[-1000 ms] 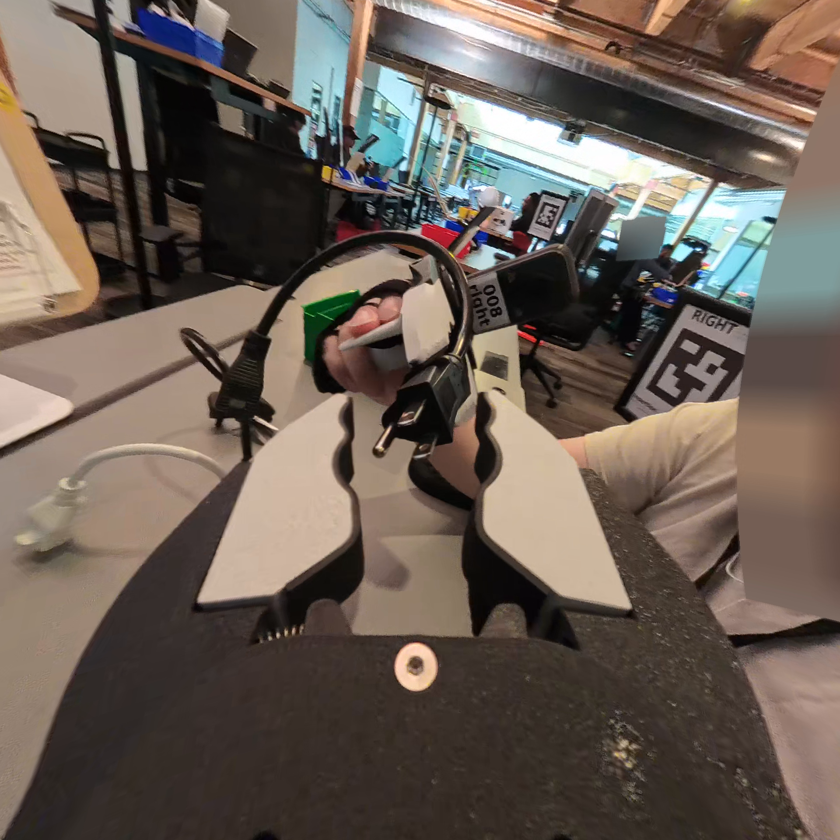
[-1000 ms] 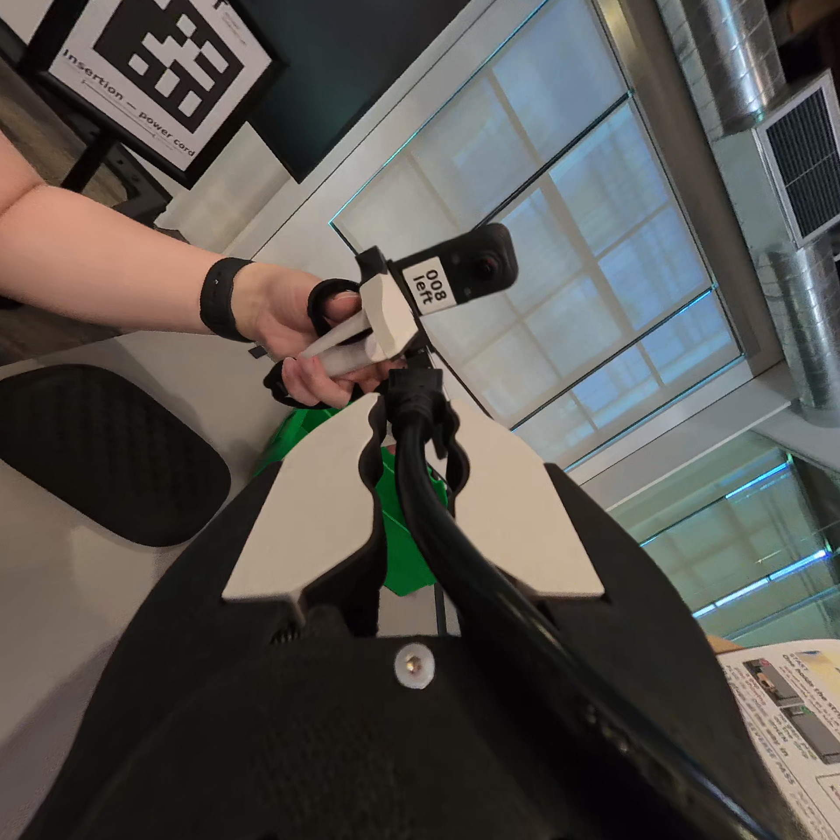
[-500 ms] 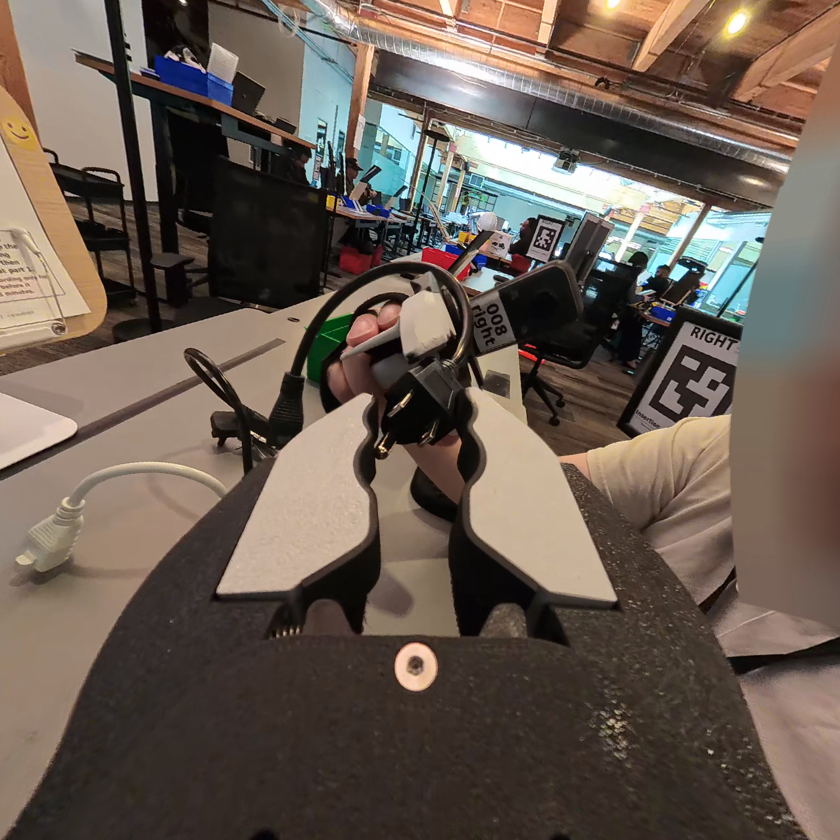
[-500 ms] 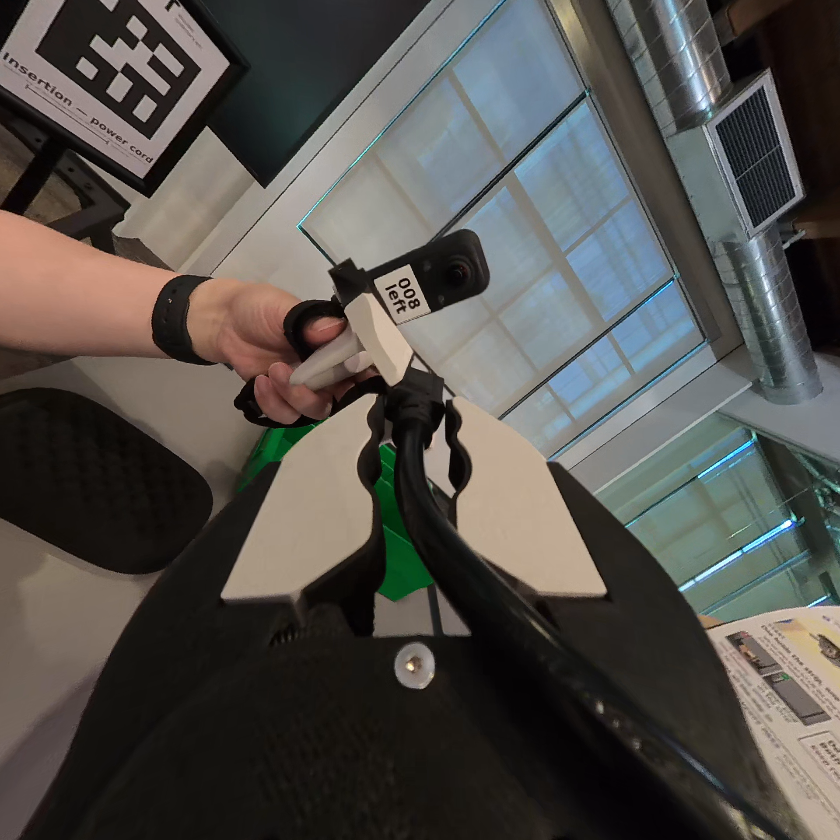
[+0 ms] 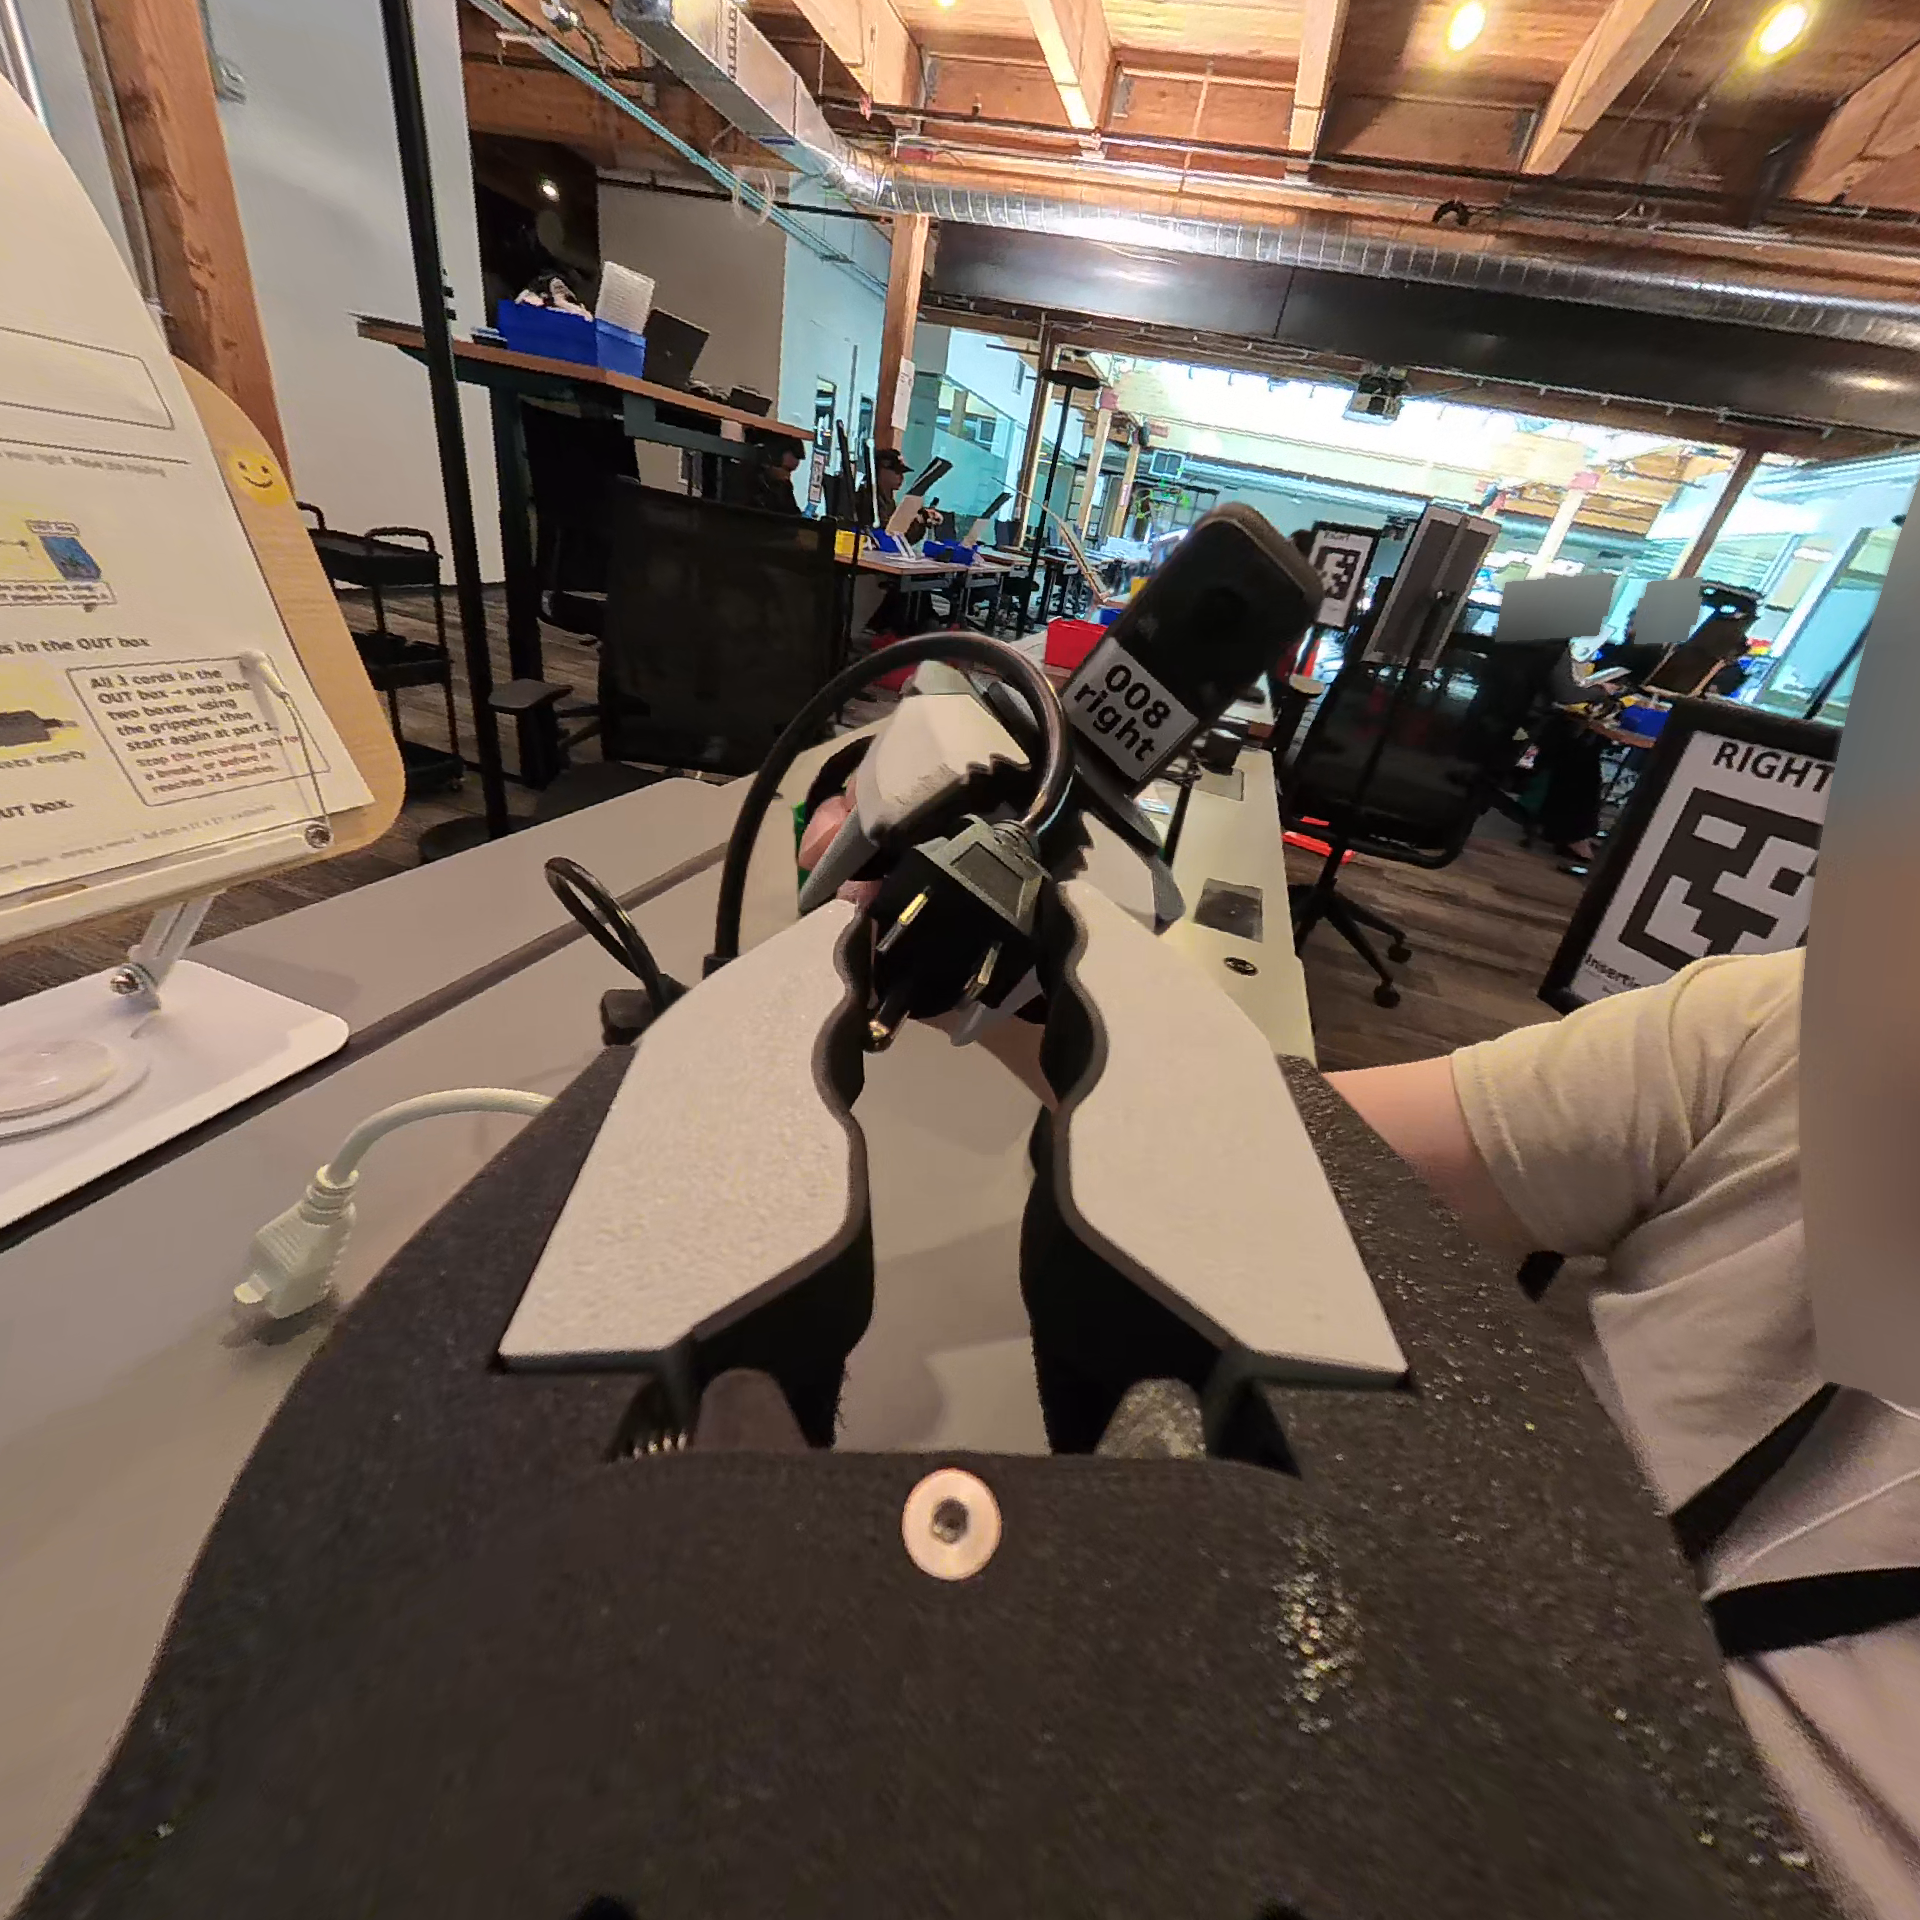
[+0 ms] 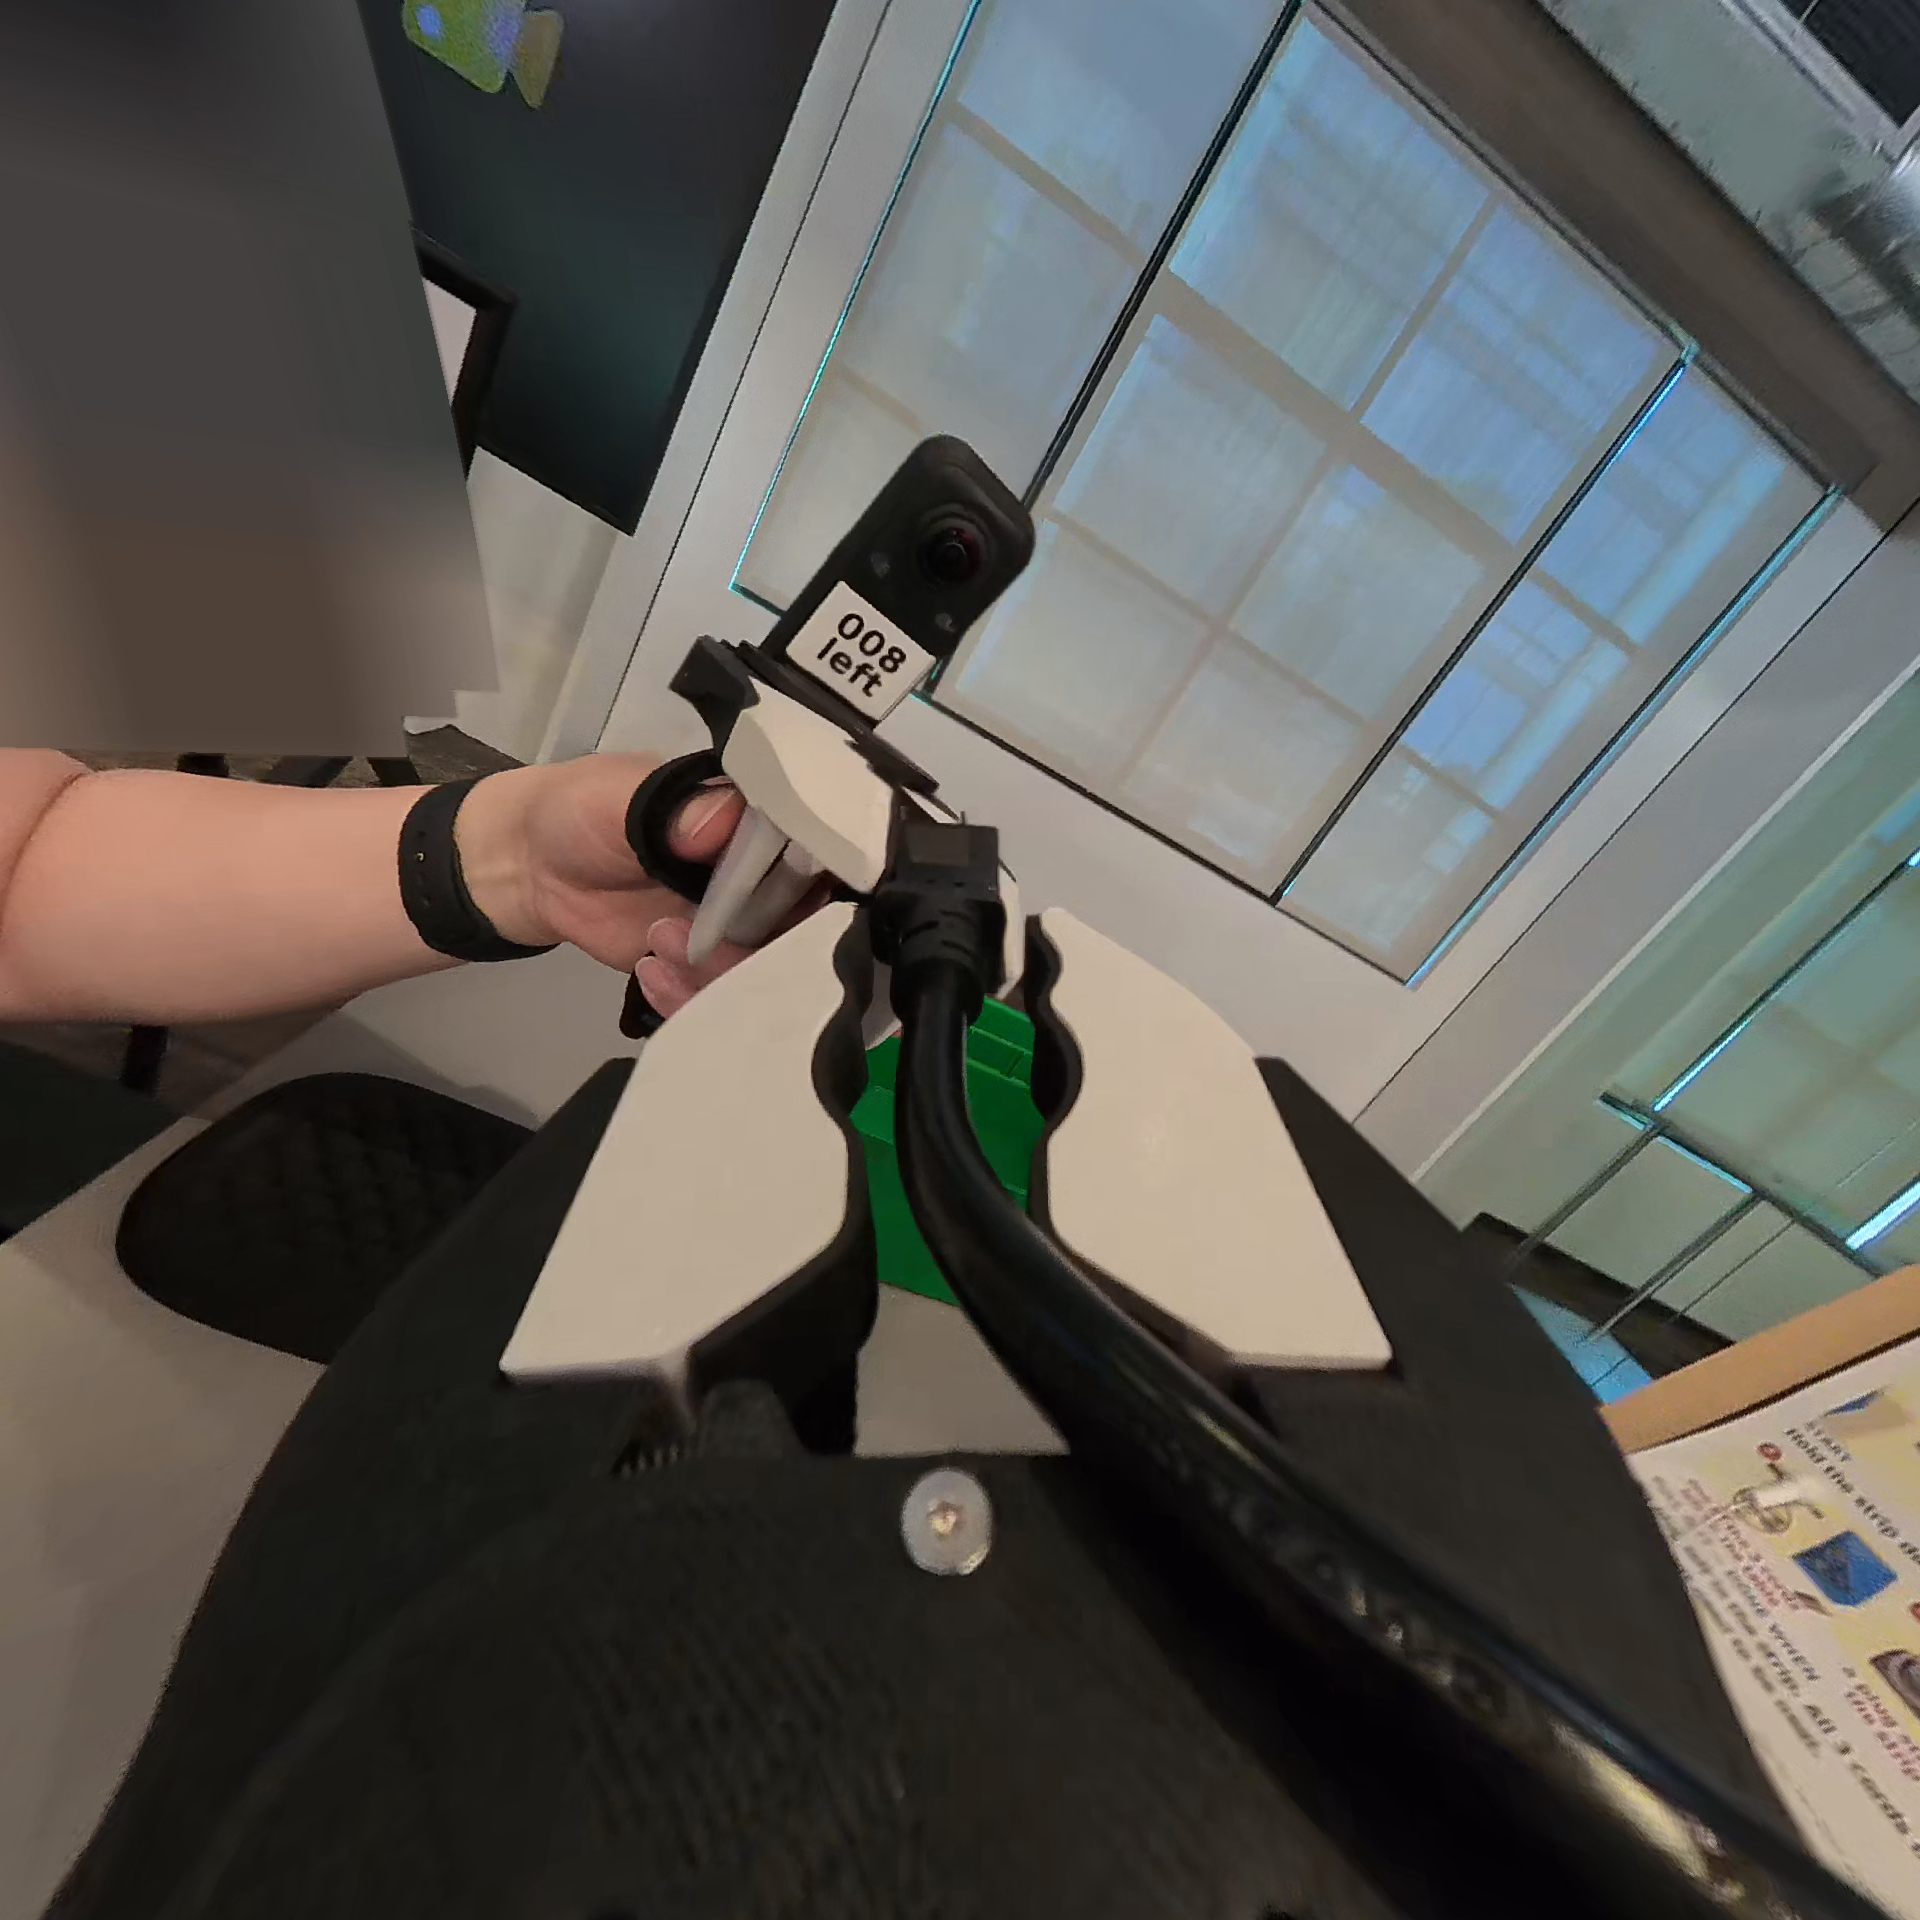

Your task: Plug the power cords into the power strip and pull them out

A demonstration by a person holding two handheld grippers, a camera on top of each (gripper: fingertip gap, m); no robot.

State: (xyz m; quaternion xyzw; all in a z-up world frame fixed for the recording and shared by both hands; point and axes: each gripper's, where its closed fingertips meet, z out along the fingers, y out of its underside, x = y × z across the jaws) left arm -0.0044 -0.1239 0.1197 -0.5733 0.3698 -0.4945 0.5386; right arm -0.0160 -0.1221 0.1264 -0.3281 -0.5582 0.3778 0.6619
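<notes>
I hold the black plug point(image 5: 951, 930) above the counter point(image 5: 125, 1382); left gripper point(image 5: 951, 971) jaws close around it, right gripper point(image 6: 940, 961) jaws clamped on it; white plug point(image 5: 296, 1242) lies on the counter, left of the black plug.

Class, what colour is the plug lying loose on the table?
White plug, on a white cord; the left wrist view shows it best.

two wrist views face to face, close, sharing black plug point(image 5: 951, 914)
</notes>
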